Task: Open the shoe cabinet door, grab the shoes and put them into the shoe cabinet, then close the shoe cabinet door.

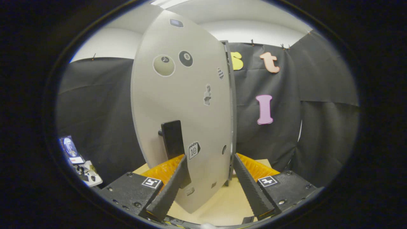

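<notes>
Spreading wide at the near end of the view, the gripper [208, 162] has its two fingers set well apart, and the lower part of the shoe cabinet door [181, 105] stands in the gap between them. Nothing is clamped: the left finger [173, 184] lies against the door's face just below the dark handle [172, 140], while the right finger [251, 187] stands clear of the door's edge (whether the left one truly presses on the panel or merely overlaps it in the view I cannot tell). Each finger's base block carries a small square marker.

Under the fingers lies a pale wooden surface [222, 203], and the door's bottom edge sits just above it.

The door itself is a tall, pale grey panel, long axis upright, standing nearly edge-on to the camera — its broad face is turned toward the left, and its thin edge runs vertically just ahead of the right finger. The handle is a dark upright bar standing off the face low on the panel, close above the left fingertip. Stickers dot the face: a calendar sticker [194, 150] right beside the handle, a small figure at mid height, and two billiard-ball stickers [174, 62] higher up.

Off beyond the left finger, low and near the cloth, sits a small device with a lit screen [71, 149] and some white equipment beside it.

Farthest back hangs the black cloth wall [318, 121], with a white wall and ceiling above it.
</notes>
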`<state>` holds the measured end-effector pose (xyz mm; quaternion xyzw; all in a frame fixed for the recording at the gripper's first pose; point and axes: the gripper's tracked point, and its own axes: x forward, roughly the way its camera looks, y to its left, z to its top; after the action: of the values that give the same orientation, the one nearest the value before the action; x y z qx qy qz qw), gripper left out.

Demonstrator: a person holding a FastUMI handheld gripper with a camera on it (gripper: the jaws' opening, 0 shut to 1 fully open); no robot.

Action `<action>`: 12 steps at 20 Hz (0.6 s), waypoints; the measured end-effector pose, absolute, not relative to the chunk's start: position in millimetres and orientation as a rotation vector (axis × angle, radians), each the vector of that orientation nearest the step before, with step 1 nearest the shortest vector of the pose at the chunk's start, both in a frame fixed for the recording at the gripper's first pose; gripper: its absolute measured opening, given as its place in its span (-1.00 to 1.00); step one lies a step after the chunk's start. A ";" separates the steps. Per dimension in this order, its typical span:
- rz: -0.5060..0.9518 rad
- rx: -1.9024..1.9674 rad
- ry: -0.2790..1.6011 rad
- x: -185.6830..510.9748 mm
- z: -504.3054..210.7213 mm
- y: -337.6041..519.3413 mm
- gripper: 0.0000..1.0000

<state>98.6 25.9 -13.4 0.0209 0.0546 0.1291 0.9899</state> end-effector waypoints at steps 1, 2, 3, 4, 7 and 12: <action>0.265 0.052 0.111 103.2 -13.7 40.6 0.92; 0.277 0.056 0.109 105.7 -16.4 54.0 0.92; 0.292 0.055 0.109 111.4 -15.7 68.2 0.92; 0.309 0.053 0.114 117.5 -17.9 80.6 0.92; 0.359 0.059 0.097 148.1 -10.2 122.1 0.93; 0.347 0.067 0.087 165.4 -4.0 149.8 0.98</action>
<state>165.4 149.8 -4.0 0.0333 0.0434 0.1724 0.9835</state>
